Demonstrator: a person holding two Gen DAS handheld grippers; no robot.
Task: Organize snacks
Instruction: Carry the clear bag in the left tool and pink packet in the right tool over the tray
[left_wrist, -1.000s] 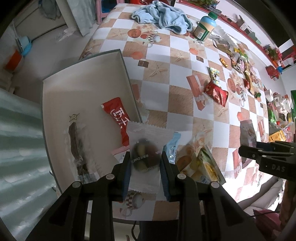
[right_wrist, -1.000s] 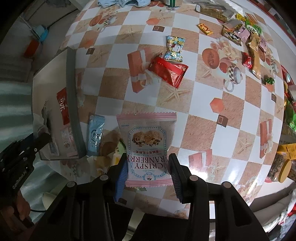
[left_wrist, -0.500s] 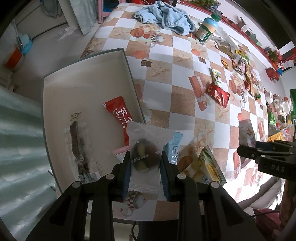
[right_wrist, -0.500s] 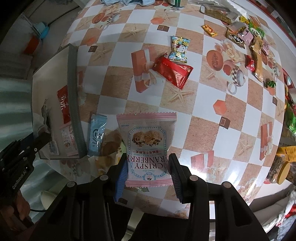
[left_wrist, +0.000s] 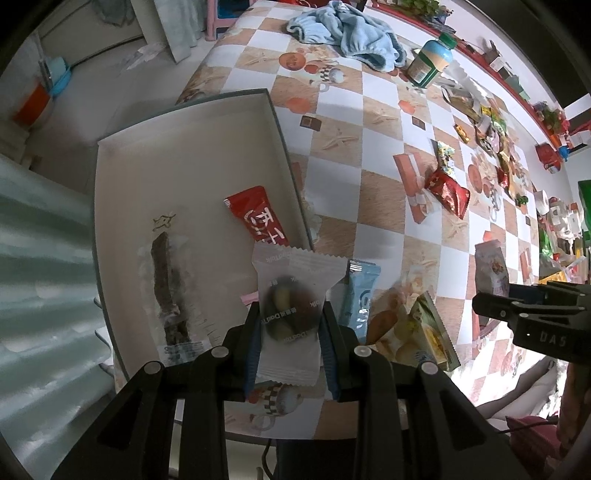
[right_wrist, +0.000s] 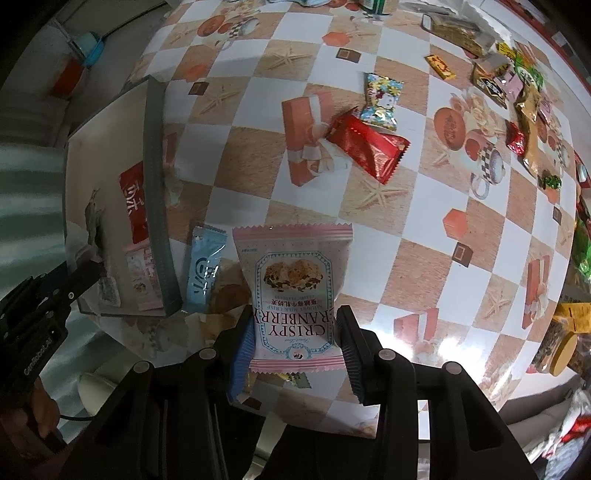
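left tongs (left_wrist: 291, 332) pinch white snack packet (left_wrist: 290, 314); right tongs (right_wrist: 293, 343) pinch cranberry crisp packet (right_wrist: 295, 291). light, crinkly, probably crushable; grip sealed edges.

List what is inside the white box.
Inside the white box: a red packet, a clear-wrapped dark bar and a pink-edged packet. The held white packet hides most of the pink one in the left view.
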